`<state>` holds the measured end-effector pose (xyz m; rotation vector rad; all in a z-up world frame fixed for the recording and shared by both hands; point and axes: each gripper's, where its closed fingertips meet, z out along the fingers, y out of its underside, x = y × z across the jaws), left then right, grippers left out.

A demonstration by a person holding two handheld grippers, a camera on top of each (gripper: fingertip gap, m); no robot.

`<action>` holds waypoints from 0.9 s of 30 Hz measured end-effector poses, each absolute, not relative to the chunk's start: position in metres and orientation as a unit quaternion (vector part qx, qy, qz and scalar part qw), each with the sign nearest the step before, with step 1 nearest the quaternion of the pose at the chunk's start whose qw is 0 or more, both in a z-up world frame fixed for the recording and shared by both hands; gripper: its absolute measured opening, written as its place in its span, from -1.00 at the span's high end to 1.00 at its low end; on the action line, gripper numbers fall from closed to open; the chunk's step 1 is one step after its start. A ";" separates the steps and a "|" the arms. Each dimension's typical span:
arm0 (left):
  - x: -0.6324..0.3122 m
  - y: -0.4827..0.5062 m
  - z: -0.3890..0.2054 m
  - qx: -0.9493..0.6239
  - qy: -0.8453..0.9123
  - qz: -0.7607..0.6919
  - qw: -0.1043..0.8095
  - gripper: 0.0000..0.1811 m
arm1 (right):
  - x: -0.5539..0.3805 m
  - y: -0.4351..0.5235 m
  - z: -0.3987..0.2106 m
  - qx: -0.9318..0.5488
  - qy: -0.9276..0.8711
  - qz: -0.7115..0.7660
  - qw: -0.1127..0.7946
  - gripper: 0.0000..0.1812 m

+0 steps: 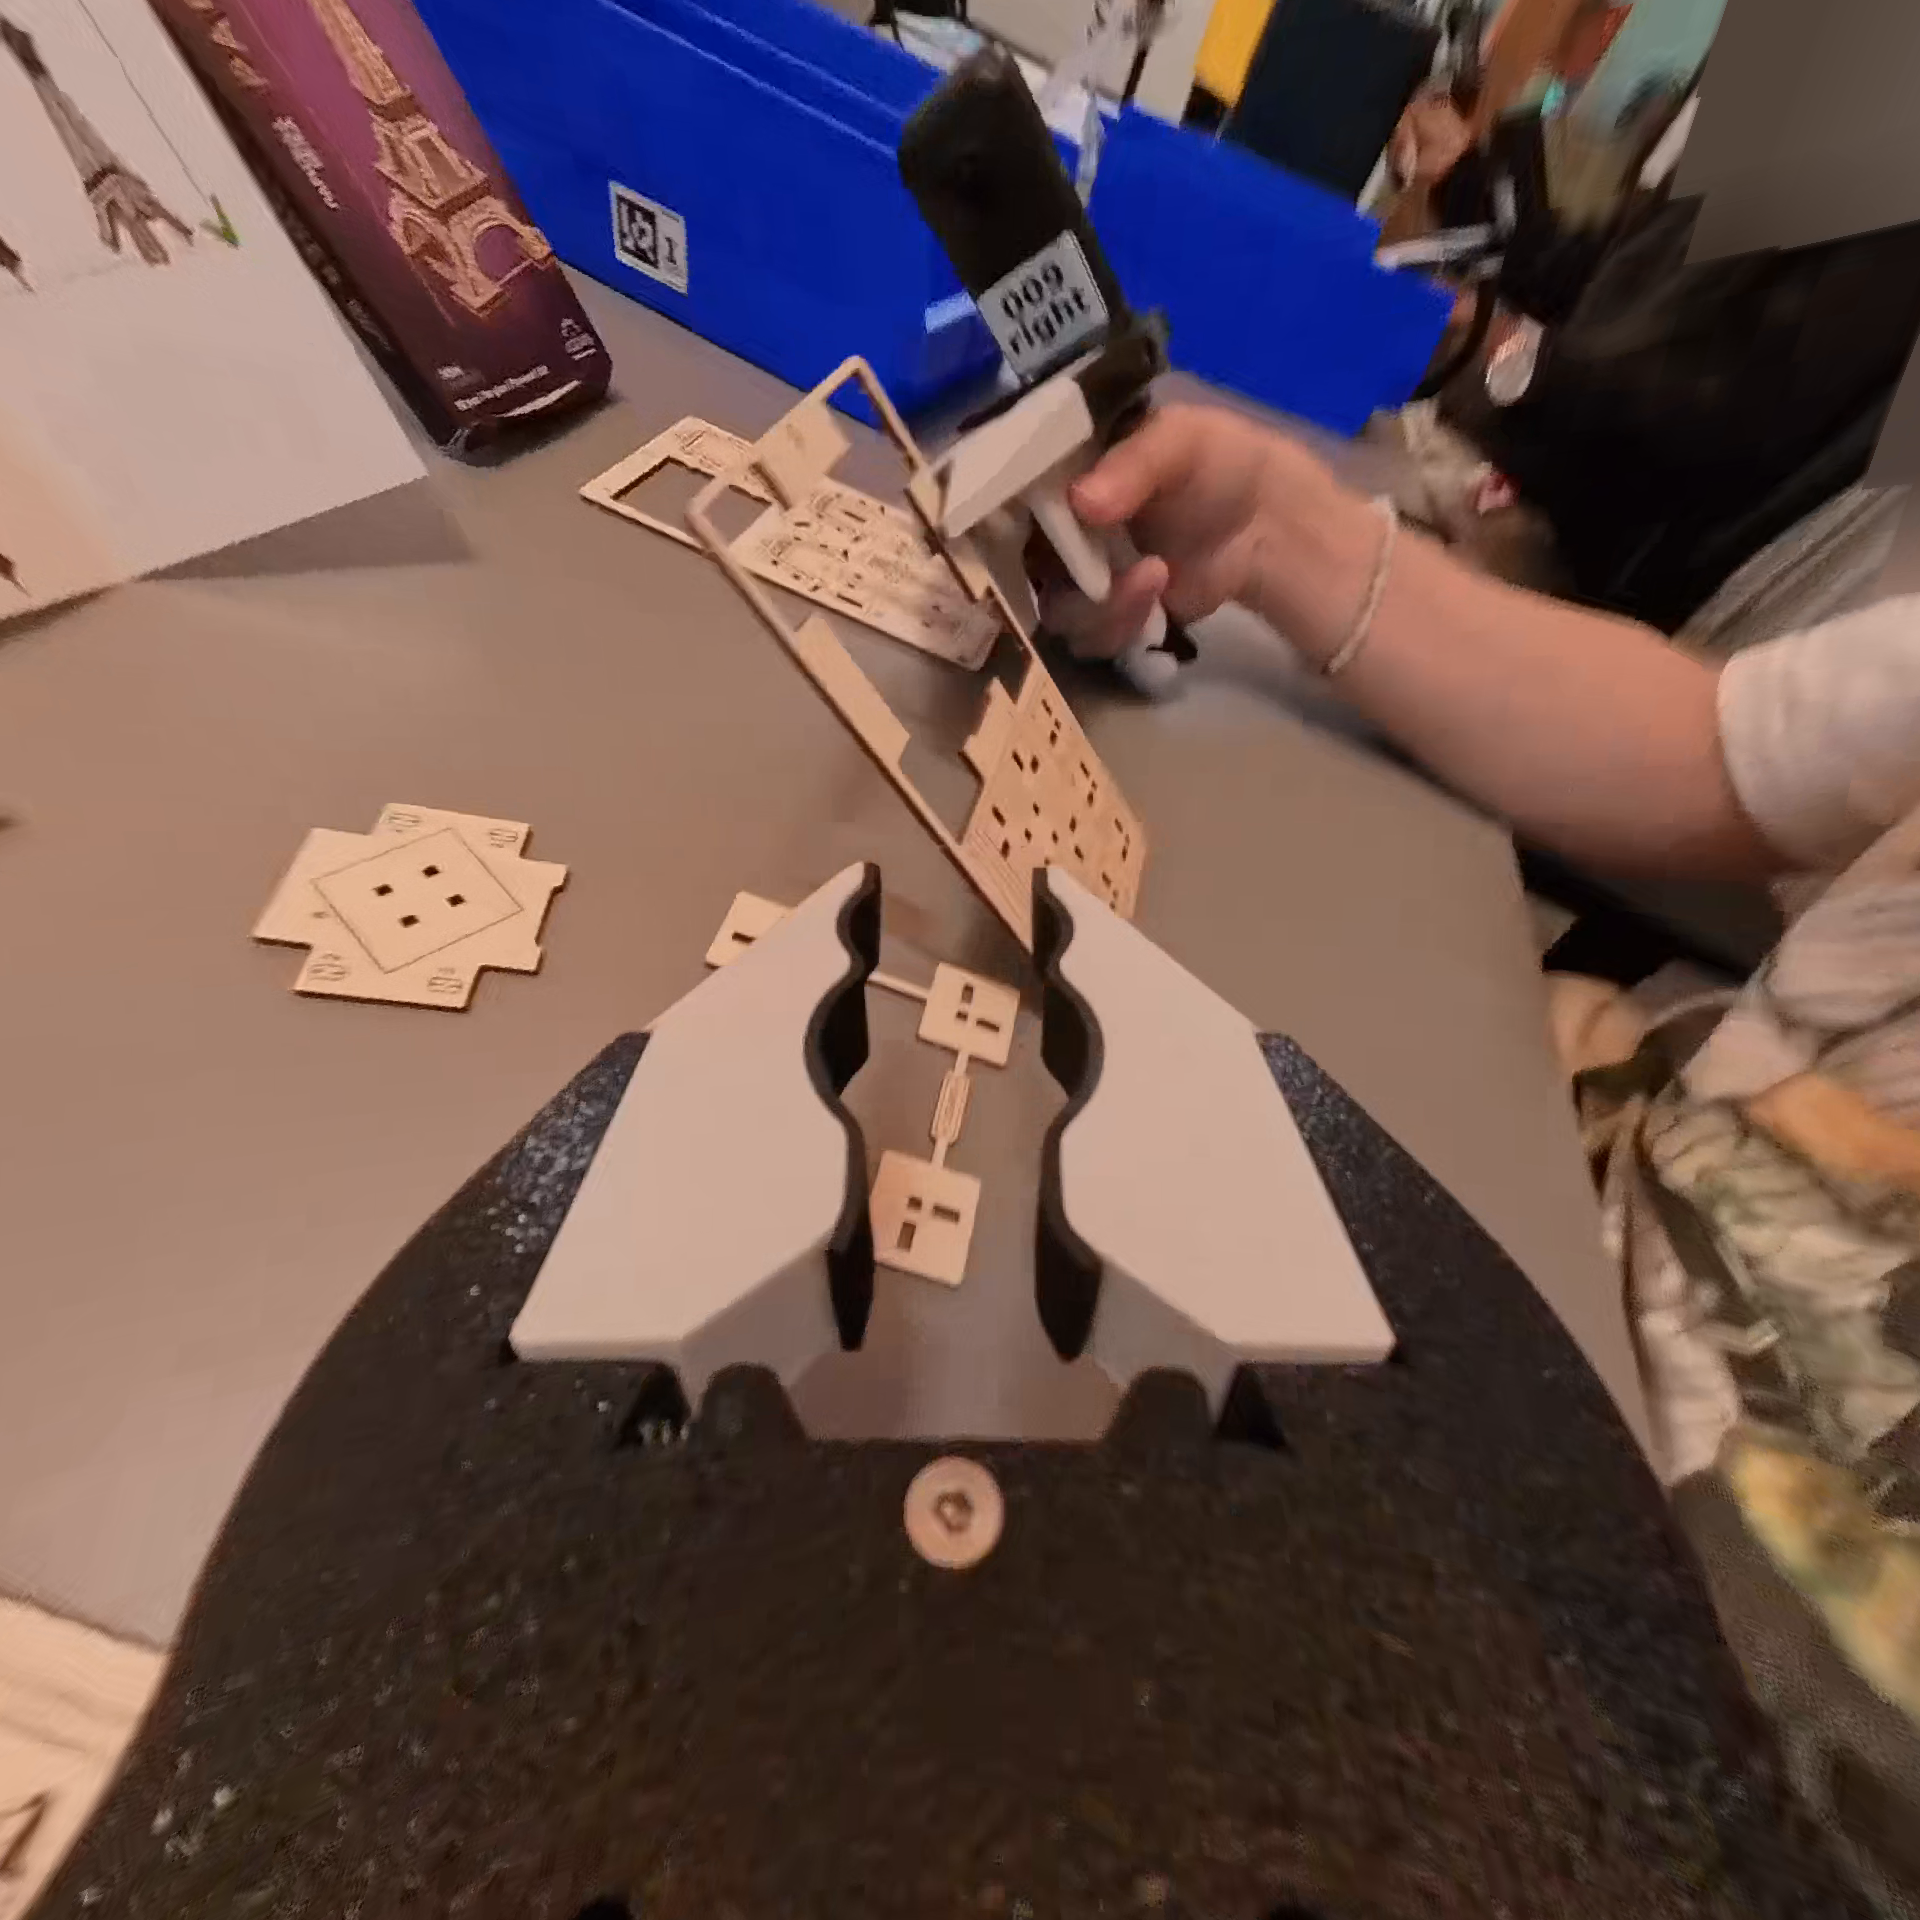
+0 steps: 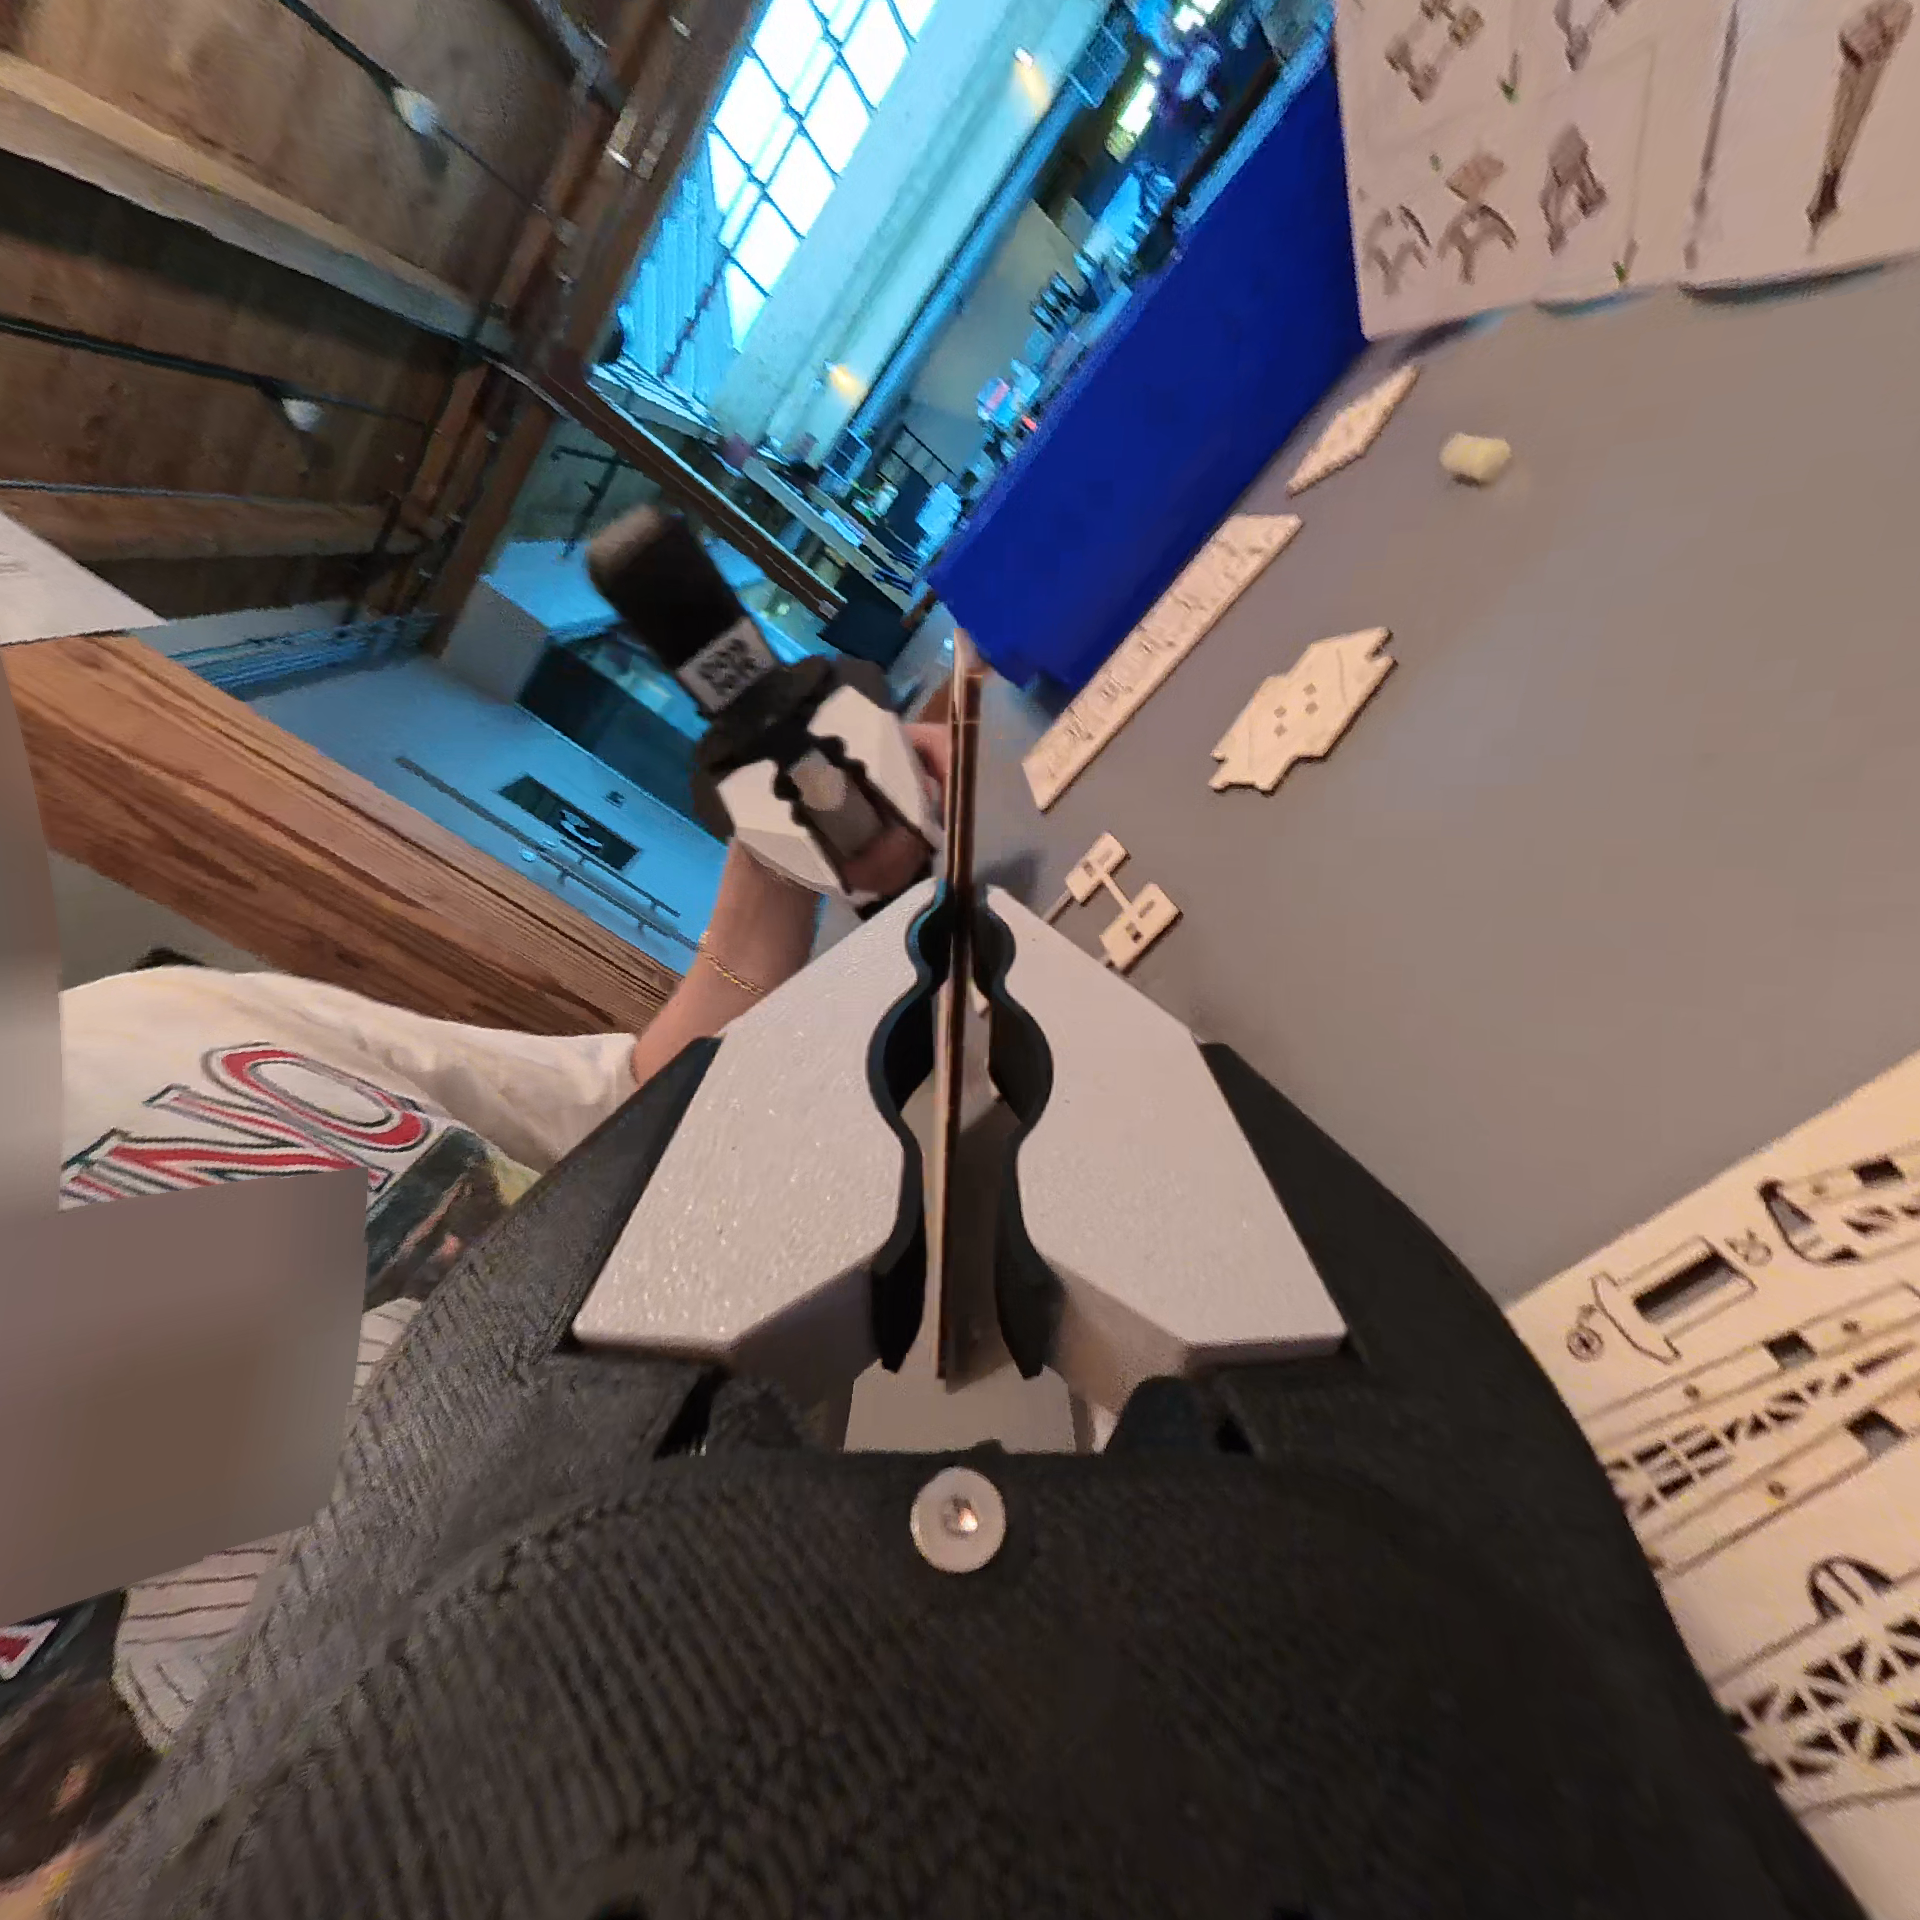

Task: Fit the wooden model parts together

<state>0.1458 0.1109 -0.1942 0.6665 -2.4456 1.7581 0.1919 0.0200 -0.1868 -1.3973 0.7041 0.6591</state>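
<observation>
While wooden parts (image 1: 410, 904) litter the grey table (image 1: 312, 707), a blue bin (image 1: 790, 208) stands behind.

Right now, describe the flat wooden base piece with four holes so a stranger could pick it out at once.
Start at the grey table and the tall purple model-kit box at its far left. Nearer than the box lies a pale, cross-shaped plywood plate, flat and alone. Unlike the cut-out sheets nearby, it has an engraved diamond with four small square holes.

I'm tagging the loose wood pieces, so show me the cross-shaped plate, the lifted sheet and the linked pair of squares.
cross-shaped plate (image 1: 410, 904): left wrist view, centre.
lifted sheet (image 1: 1060, 800): left wrist view, perforated lower end.
linked pair of squares (image 1: 928, 1216): left wrist view, nearer square.
</observation>
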 end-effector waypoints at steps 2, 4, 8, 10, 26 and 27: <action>0.151 0.107 -0.196 0.246 -0.776 0.579 0.047 0.57 | 0.192 0.019 -0.180 -0.606 0.299 0.291 0.678 1.00; 0.154 0.105 -0.204 0.269 -0.770 0.576 0.056 0.59 | 0.192 0.019 -0.179 -0.605 0.295 0.288 0.681 1.00; 0.148 0.096 -0.212 0.262 -0.770 0.573 0.098 0.68 | 0.193 0.023 -0.177 -0.601 0.295 0.281 0.687 1.00; 0.150 0.096 -0.214 0.251 -0.783 0.562 0.084 0.74 | 0.195 0.024 -0.174 -0.590 0.297 0.281 0.696 1.00; 0.135 0.074 -0.226 0.153 -0.830 0.529 0.091 0.92 | 0.198 0.025 -0.172 -0.584 0.301 0.265 0.706 1.00; 0.135 0.073 -0.226 0.149 -0.832 0.528 0.084 0.92 | 0.198 0.026 -0.172 -0.584 0.301 0.263 0.706 1.00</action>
